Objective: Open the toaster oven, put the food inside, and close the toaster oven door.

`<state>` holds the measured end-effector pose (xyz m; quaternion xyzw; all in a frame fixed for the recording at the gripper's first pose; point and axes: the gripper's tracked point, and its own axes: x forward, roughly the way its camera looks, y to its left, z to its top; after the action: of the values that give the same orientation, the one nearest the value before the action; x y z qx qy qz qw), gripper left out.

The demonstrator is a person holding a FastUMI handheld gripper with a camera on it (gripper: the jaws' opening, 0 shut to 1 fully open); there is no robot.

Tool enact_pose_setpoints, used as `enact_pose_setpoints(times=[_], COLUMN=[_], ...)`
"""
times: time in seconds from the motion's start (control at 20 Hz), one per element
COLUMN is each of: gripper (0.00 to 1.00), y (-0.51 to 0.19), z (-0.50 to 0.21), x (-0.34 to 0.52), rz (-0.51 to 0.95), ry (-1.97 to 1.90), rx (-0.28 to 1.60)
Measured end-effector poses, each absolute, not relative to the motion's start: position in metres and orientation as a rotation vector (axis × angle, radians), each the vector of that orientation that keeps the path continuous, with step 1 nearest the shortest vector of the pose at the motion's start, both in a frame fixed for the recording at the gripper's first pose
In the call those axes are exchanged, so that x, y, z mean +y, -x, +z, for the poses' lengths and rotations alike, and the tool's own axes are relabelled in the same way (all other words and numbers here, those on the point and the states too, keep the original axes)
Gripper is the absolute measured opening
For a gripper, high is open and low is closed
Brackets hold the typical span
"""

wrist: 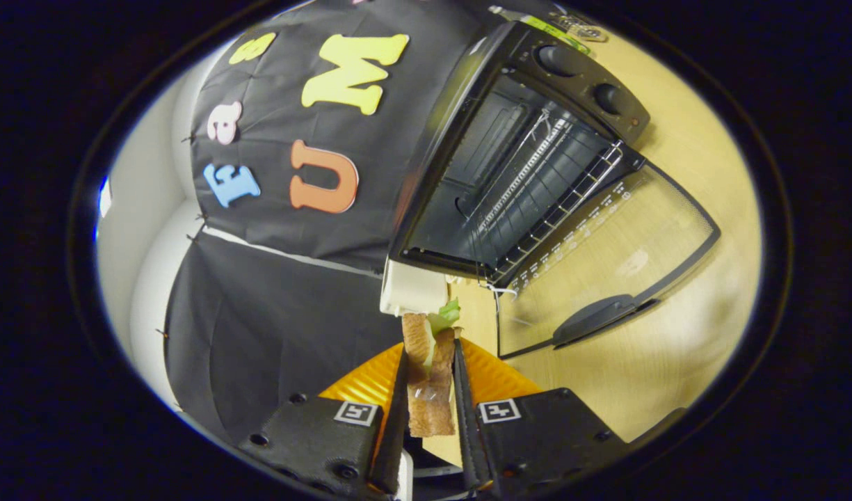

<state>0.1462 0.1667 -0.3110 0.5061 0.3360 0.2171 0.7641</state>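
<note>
Your gripper [431, 390] clamps the sandwich [429, 376], bottom centre | toaster oven [509, 160] upper right, door [606, 271] dropped open onto table [676, 362]

Colours around the open toaster oven

The toaster oven [537, 139] is black, with black knobs [561, 61], a silvery wire rack [537, 188] and a clear glass door [606, 257] edged in black, printed with a row of small white marks, and fitted with a dark grey handle [596, 316]. The bench [683, 174] is pale yellow wood. The sandwich [429, 379] pinched between the fingers [398, 403] is toast-brown with a light green leaf at its end. An orange ribbed plate [366, 379] lies under it. A cream-white block [412, 289] sits beside the oven's corner.
</note>
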Motion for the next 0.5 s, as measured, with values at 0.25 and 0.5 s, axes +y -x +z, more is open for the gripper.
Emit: enact_pose_setpoints(times=[0.25,0.5], gripper=[0.39,0.39], y=[-0.193,-0.248], z=[-0.322,-0.312], x=[0.127,0.087], rz=[0.358,0.244], ry=[-1.182,-1.244], rx=[0.608,0.420])
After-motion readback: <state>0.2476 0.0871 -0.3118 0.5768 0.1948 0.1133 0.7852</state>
